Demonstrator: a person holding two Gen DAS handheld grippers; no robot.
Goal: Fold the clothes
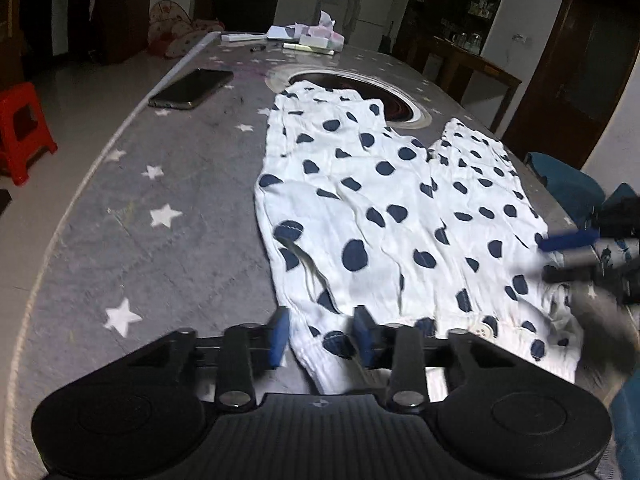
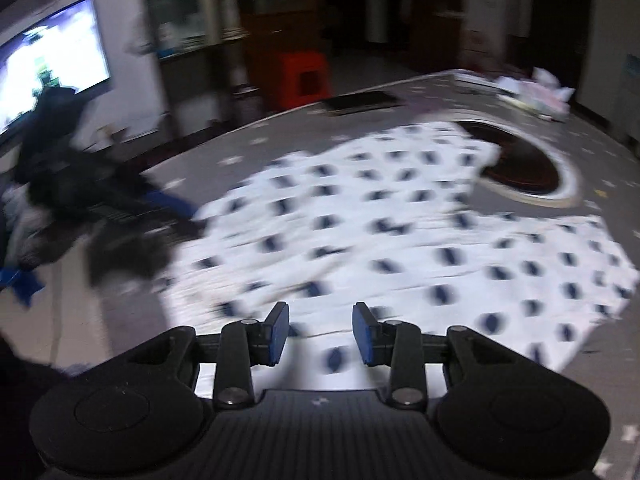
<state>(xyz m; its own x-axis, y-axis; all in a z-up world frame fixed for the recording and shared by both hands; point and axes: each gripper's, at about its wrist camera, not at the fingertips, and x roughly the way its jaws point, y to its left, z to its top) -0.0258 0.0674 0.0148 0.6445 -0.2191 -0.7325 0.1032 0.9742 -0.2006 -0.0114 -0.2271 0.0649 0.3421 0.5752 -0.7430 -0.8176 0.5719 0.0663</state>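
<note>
A white garment with navy dots (image 1: 384,208) lies spread flat on the grey star-print table cover (image 1: 168,184), two leg-like parts pointing away and a white button (image 1: 486,330) on the near hem. My left gripper (image 1: 322,336) is at the near left corner; its blue pads straddle the cloth edge with a gap still showing, so it is open. At the garment's right edge my right gripper (image 1: 560,256) shows as a blur. In the right wrist view, which is blurred, the right gripper (image 2: 320,332) hovers open over the garment (image 2: 400,240), and the left gripper (image 2: 160,208) is at its far left edge.
A dark phone (image 1: 192,88) lies on the table's left side. A round metal-rimmed recess (image 1: 360,84) is partly covered by the garment's far end. Papers and tissues (image 1: 304,36) sit at the far end. A red stool (image 1: 24,128) and a teal chair (image 1: 568,184) stand beside the table.
</note>
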